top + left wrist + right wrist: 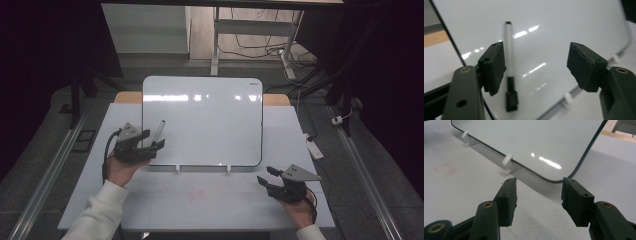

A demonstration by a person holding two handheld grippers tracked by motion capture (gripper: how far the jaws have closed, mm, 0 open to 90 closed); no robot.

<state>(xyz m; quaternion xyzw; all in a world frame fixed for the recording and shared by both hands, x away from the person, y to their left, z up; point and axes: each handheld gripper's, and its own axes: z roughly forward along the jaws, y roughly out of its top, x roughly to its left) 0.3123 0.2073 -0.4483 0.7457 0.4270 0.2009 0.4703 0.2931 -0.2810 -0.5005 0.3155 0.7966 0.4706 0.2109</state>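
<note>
A white-bodied marker (158,131) with a black cap at its lower end rests on the face of a tilted whiteboard (202,120), near the board's lower left corner. My left gripper (152,139) is open right at it. In the left gripper view the marker (509,50) lies just inside the left-hand jaw, with a wide gap to the other jaw, and the pads do not press on it. My right gripper (265,175) is open and holds nothing, low over the table off the board's lower right corner (564,178).
The board stands on two small white clip feet (178,168) (507,161) on a white table sheet (200,200). A faint red smudge (445,168) marks the sheet. Desk legs and cables (260,50) lie behind the table, and a power strip (315,148) sits off the right edge.
</note>
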